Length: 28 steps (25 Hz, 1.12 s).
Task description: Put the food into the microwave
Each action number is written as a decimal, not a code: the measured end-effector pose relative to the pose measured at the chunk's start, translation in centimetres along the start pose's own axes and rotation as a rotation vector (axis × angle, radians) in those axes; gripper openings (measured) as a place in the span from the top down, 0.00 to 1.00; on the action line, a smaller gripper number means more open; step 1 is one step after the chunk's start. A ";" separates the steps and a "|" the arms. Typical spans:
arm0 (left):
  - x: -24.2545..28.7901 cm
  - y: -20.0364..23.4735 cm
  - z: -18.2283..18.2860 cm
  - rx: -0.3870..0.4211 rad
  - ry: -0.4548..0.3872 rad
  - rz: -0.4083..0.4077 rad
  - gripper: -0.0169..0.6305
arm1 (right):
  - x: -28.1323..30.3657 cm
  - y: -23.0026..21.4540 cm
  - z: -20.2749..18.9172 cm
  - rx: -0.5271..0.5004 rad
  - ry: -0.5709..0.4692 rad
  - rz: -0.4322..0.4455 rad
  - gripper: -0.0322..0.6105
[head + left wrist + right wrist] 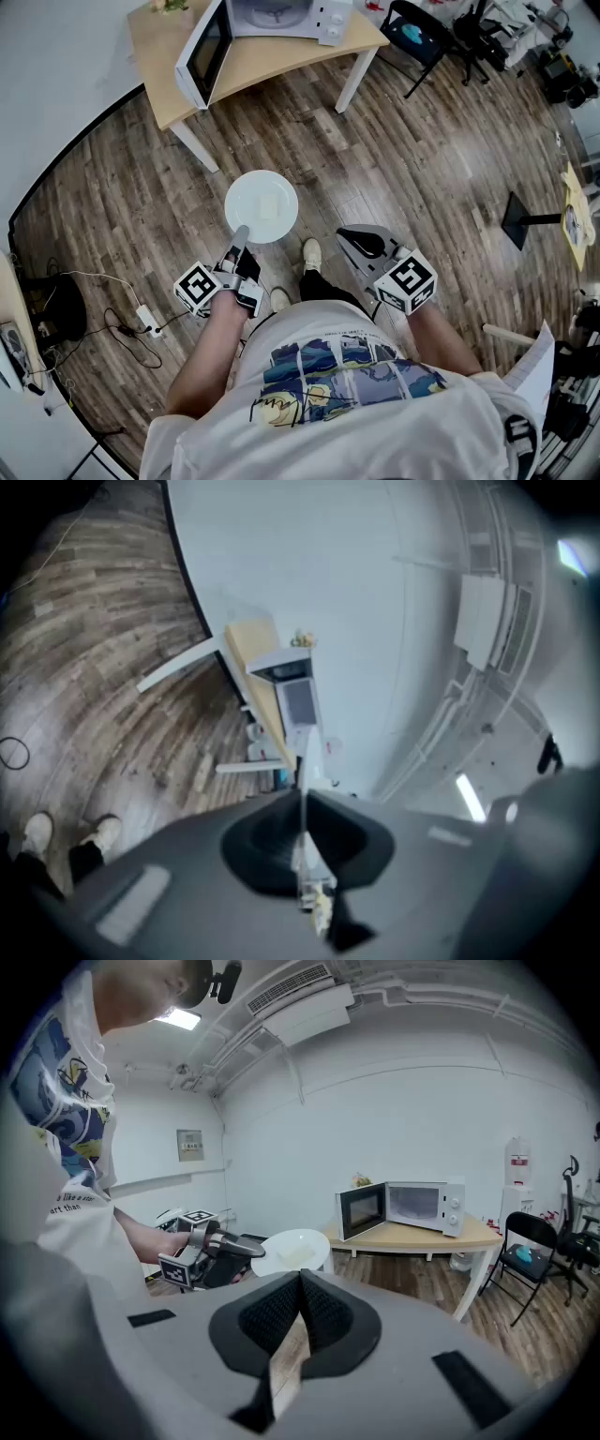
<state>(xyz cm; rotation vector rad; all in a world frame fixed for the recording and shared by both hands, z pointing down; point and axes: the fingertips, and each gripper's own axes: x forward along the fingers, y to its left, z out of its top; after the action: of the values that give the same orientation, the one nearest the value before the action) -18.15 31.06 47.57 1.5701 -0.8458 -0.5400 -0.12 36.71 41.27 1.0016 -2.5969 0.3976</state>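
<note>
A white plate (262, 206) with a pale piece of food (270, 208) on it hangs over the wooden floor, level. My left gripper (240, 234) is shut on the plate's near rim; in the left gripper view the rim (305, 761) shows edge-on between the jaws. The white microwave (281, 14) stands on a wooden table (272, 61) ahead, its door (208, 52) swung open. My right gripper (349, 236) is shut and holds nothing, to the right of the plate. The right gripper view shows the plate (292, 1251), the left gripper (246, 1252) and the microwave (412, 1206).
A black folding chair (417, 33) stands right of the table. A power strip with cables (145, 323) lies on the floor at the left. A black stand base (525, 220) is at the right. The person's shoes (309, 253) are below the plate.
</note>
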 end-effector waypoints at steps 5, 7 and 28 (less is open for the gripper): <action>4.6 -1.1 0.4 -0.016 -0.003 -0.003 0.95 | 0.3 -4.7 1.5 -0.015 -0.016 -0.007 0.94; 7.5 -1.6 1.3 -0.023 -0.010 0.002 0.95 | 0.8 -7.6 2.5 -0.011 -0.017 0.000 0.94; 29.6 -0.9 12.8 -0.016 0.035 -0.012 0.95 | 11.2 -25.3 7.6 0.079 0.002 -0.070 0.90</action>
<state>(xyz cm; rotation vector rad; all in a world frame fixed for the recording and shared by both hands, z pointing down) -9.02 0.16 47.91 1.5667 -0.8041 -0.5258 7.92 9.21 42.35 1.1138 -2.5535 0.4860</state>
